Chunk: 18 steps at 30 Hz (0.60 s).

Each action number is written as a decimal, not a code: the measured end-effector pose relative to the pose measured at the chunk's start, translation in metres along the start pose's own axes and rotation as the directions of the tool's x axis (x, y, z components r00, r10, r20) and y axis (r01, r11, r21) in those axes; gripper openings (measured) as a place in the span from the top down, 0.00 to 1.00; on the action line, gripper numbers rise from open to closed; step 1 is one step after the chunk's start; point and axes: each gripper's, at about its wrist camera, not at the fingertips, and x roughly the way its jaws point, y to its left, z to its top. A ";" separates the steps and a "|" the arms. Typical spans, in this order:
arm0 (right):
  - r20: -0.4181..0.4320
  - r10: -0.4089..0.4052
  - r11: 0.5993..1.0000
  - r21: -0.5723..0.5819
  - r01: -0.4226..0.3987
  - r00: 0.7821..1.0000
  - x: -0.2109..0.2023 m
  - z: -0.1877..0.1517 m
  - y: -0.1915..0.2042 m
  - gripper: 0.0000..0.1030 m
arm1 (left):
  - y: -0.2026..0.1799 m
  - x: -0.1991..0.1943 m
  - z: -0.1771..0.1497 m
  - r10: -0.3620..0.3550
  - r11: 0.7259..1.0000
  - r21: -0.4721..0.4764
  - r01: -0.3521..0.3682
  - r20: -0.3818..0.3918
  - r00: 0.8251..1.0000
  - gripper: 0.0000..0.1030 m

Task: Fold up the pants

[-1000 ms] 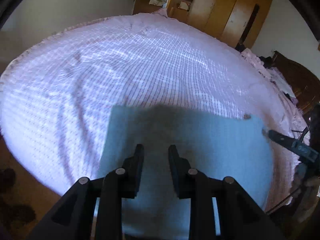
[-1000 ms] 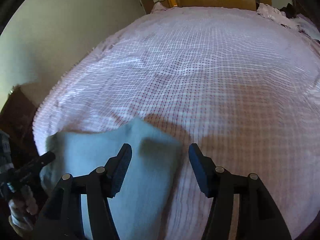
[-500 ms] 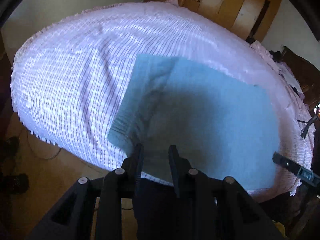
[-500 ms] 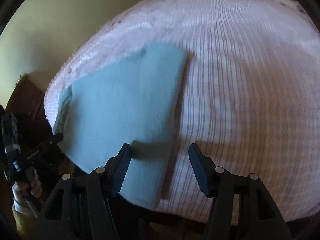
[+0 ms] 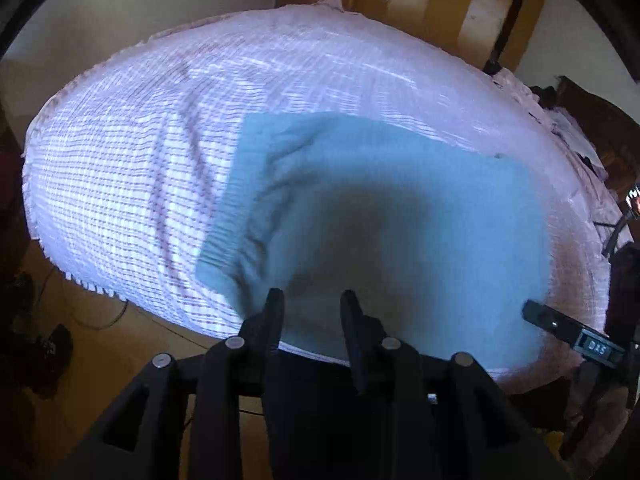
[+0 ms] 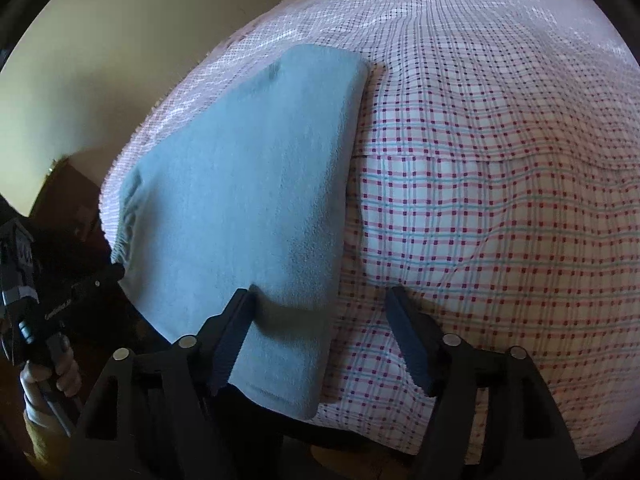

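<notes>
The light blue pants (image 5: 380, 216) lie as a flat folded rectangle near the lower edge of the checked bedspread (image 5: 132, 184), filling the centre and right of the left wrist view and the left half of the right wrist view, where their lower end hangs a little past the edge of the bed. The left gripper (image 5: 311, 308) hovers at the lower centre of its frame with its jaws narrow and nothing visibly between them, the cloth showing through the gap beyond. The right gripper (image 6: 320, 312) stands with jaws wide, its left finger over the cloth's lower right corner and its right finger over the bedspread; nothing is gripped. The main risk seems to lie at the left side of the left wrist view, where the ribbed waistband (image 5: 228, 216) is bunched and lifted: a further fold made over that ridge would probably come out lopsided. Because the lower end overhangs the mattress, a tug toward the bottom of the frame could slide the whole stack off. A pinch that takes only the top layer would likely peel the fold open, and a bite too deep might catch the bedspread as well.
</notes>
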 end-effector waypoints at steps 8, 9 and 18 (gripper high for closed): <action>-0.003 0.009 0.999 0.051 -0.009 1.000 0.000 0.007 0.012 0.33 | -0.031 0.017 -0.007 -0.024 0.997 0.068 0.028 -0.056 0.998 0.67; 0.003 0.006 0.999 0.036 -0.006 1.000 0.001 0.005 0.014 0.33 | -0.034 0.022 -0.009 -0.025 0.996 0.080 0.031 -0.067 0.997 0.64; 0.056 -0.027 0.999 -0.040 0.029 0.998 0.007 -0.001 0.023 0.33 | -0.038 0.033 -0.012 -0.014 0.996 0.084 0.021 -0.074 0.997 0.59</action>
